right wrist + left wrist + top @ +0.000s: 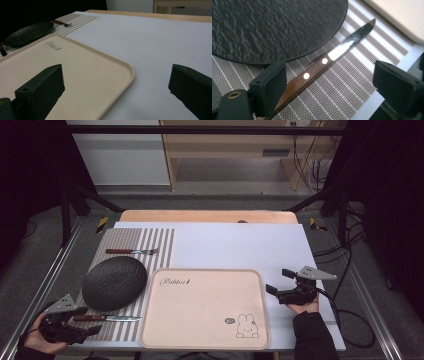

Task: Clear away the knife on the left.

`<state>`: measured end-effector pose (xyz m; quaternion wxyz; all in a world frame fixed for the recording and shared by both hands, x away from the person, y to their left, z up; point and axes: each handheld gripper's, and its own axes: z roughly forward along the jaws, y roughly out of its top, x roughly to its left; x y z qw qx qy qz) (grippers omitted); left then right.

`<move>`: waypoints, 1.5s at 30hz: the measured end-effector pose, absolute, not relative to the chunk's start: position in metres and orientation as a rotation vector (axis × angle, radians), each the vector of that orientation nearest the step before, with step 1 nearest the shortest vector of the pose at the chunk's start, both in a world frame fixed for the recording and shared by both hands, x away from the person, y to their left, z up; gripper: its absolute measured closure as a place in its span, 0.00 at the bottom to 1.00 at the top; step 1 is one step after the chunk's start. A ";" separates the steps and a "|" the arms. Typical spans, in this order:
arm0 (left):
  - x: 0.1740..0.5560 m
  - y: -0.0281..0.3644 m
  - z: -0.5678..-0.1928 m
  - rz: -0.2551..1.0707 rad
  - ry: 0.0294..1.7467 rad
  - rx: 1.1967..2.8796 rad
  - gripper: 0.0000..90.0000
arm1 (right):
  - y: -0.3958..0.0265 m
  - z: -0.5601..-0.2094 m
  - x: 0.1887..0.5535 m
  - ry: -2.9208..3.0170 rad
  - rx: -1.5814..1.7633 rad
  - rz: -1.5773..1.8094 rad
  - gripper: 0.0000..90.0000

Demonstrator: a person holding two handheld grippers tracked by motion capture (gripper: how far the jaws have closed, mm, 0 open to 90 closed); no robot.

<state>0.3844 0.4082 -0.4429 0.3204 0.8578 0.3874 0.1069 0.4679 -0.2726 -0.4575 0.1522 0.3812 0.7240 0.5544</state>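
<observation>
The white table (240, 245) carries everything, and on its near middle lies the beige tray (200, 310) with a small rabbit drawing. To the left of the tray is the striped placemat (160, 240), and on it sits the dark round plate (114, 282). A fork (131, 251) lies on the mat beyond the plate.

The knife (106, 318) is the thing in hand. It lies flat on the placemat, just in front of the plate on the person's side, close to the plate rim but not under it. Its long axis runs across the table, with the wooden handle toward the left and the blade pointing to the tray.

The left gripper (86, 330) is much nearer to it than the right gripper (278, 281), which rests well apart at the right side of the tray with its jaws apart and nothing between them. In the left gripper view the handle (299, 82) passes between the two black jaws, close to the one at the left of that view. The jaws stand apart and the pads do not press the wood yet. I judge the next move is to close across the handle, so the jaws must stay square to this long axis
</observation>
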 end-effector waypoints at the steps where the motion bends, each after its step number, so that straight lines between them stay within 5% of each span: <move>1: 0.385 0.409 -0.444 0.276 1.022 2.263 0.14 | -0.273 -0.457 0.468 2.077 1.094 1.591 0.00; 45: 0.380 0.395 -0.449 0.342 0.829 2.551 0.77 | -0.273 -0.457 0.468 2.078 1.096 1.593 0.00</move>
